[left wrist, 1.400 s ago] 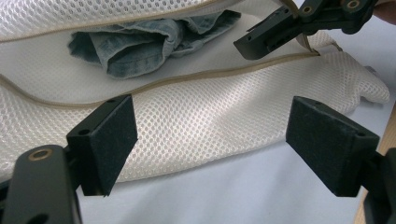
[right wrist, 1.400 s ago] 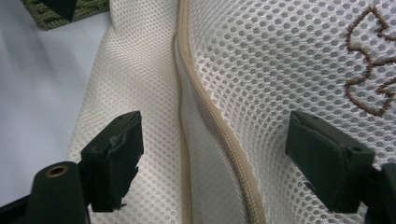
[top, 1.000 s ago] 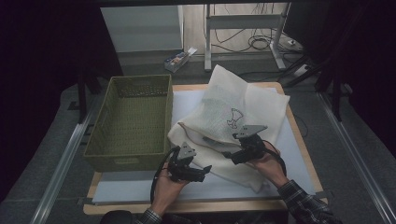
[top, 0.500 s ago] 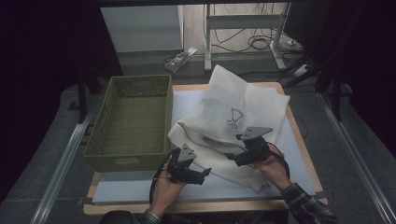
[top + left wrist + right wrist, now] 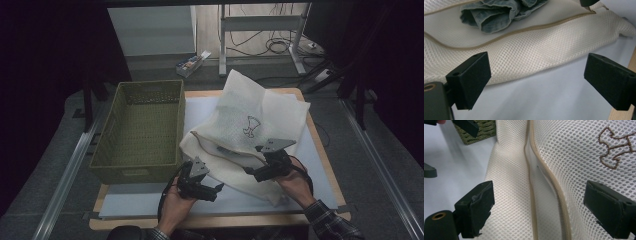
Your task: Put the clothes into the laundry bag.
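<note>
The white mesh laundry bag point(image 5: 250, 132) lies on the surface point(image 5: 320, 165) just right of the green basket point(image 5: 140, 130), its zipped mouth gaping over denim point(image 5: 496, 12). Both tools stand with jaws apart: the left tool point(image 5: 212, 190) near the bag's lower edge, the right tool point(image 5: 252, 172) over the beige zipper seam point(image 5: 549, 182). A good grasp would probably take each side of the opening close to the seam, pinching mesh only and sparing the denim.

Cream honeycomb-mesh bag point(image 5: 260, 120) with tan piping; faded blue denim point(image 5: 496, 12); olive basket point(image 5: 140, 130).
</note>
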